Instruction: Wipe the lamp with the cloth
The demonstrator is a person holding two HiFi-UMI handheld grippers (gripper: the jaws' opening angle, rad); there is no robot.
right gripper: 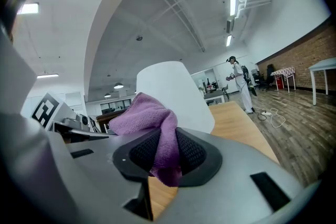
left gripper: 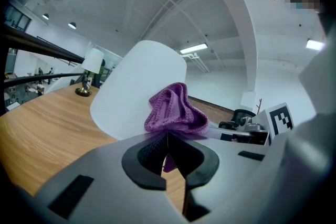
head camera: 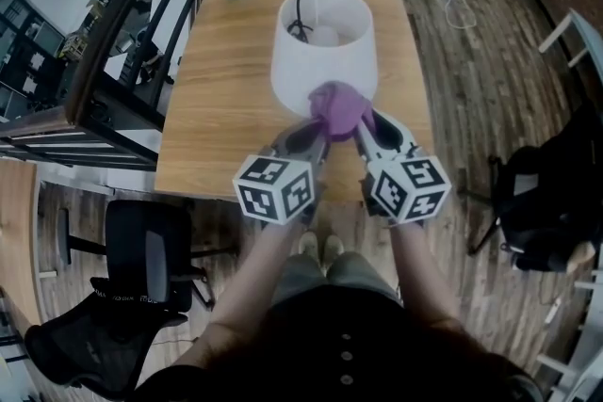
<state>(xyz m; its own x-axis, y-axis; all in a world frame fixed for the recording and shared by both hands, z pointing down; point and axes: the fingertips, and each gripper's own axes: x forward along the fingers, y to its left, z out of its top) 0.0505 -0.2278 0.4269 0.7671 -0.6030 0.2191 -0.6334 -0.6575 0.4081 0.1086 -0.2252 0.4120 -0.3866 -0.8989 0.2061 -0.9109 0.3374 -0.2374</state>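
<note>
The left gripper point(left gripper: 167, 139) has its jaws closed on a thin edge of the cloth point(left gripper: 176, 110), and the right gripper point(right gripper: 167, 147) clamps a thicker fold. The cloth bunches just beyond both pairs of jaws, in front of the lamp point(head camera: 323, 61) standing straight ahead on the table point(head camera: 217, 89).

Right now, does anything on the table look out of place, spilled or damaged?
Nothing is spilled or broken. One oddity: the purple cloth is bunched into a lump, pinched by both the left tongs and the right tongs at the near side of the white lamp shade, not spread flat.
</note>
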